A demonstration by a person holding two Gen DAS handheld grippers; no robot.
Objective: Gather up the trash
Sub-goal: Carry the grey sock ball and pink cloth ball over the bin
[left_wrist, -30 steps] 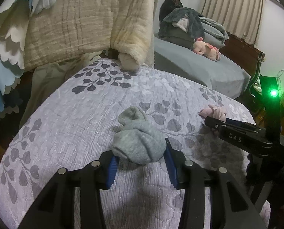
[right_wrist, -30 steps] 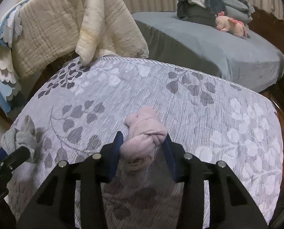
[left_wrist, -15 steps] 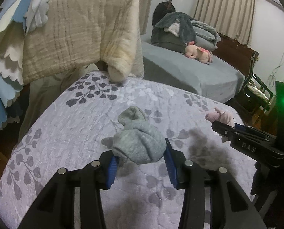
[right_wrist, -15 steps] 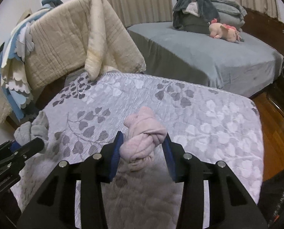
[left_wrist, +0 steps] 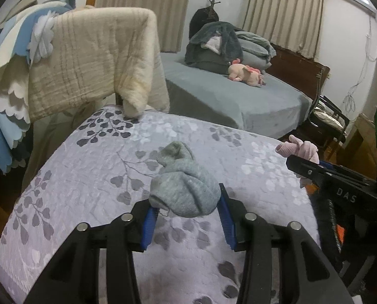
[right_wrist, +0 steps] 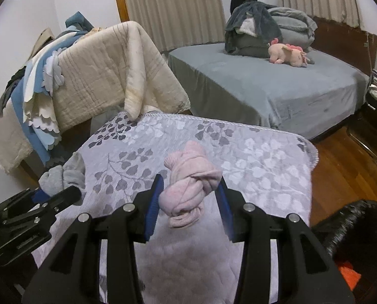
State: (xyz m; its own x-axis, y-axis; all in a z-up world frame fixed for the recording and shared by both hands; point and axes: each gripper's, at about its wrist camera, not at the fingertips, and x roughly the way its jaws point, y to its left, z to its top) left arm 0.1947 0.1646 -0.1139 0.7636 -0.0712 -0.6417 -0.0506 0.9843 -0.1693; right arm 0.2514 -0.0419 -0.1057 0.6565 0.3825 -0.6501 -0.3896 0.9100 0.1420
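Note:
My left gripper (left_wrist: 187,209) is shut on a knotted grey sock bundle (left_wrist: 183,187) and holds it above the lilac leaf-patterned bedspread (left_wrist: 99,167). My right gripper (right_wrist: 189,202) is shut on a knotted pink sock bundle (right_wrist: 191,185), also lifted above the bedspread (right_wrist: 264,167). The right gripper with the pink bundle (left_wrist: 300,149) shows at the right of the left wrist view. The left gripper with the grey bundle (right_wrist: 59,177) shows at the left of the right wrist view.
A cream quilt (left_wrist: 94,58) and blue-white blankets (left_wrist: 8,81) hang over a rack behind the bedspread. A grey bed (right_wrist: 264,86) with a pink plush toy (right_wrist: 287,54) and piled blankets stands beyond. Wood floor (right_wrist: 340,167) and a chair (left_wrist: 327,119) lie to the right.
Both grippers have risen and pulled back with their sock bundles, which are now off the bedspread. More of the room and floor shows.

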